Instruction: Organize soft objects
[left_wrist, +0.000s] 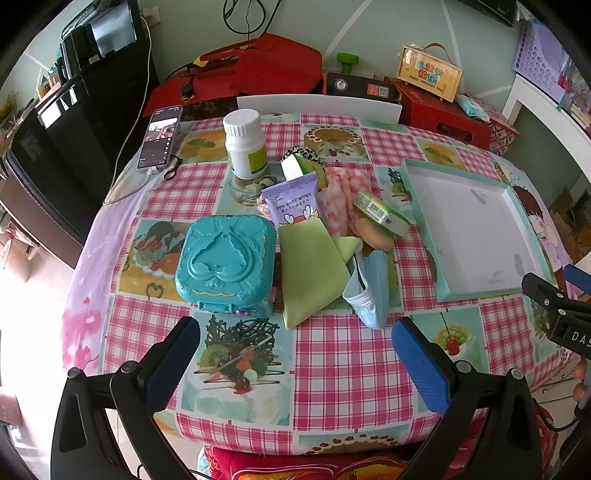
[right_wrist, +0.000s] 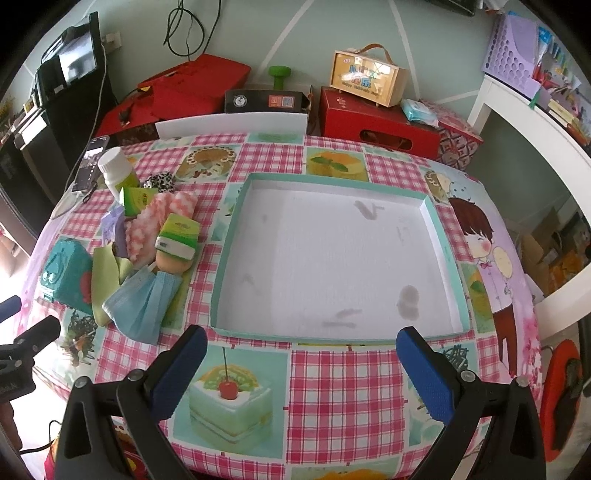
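Both tools hang over the near edge of the checked tablecloth (right_wrist: 343, 384), holding nothing. The left gripper (left_wrist: 295, 354) has its blue pads spread wide, facing the heap of soft things: a blue face mask (left_wrist: 369, 295), a green cloth (left_wrist: 310, 273), a pink fluffy fabric (left_wrist: 341, 201) and a pack of baby wipes (left_wrist: 293, 201) (a teal plastic case (left_wrist: 225, 258) sits just beside them). The right gripper (right_wrist: 301, 369) is equally wide apart, in front of the shallow white tray (right_wrist: 445, 258), which lies to the right of the heap.
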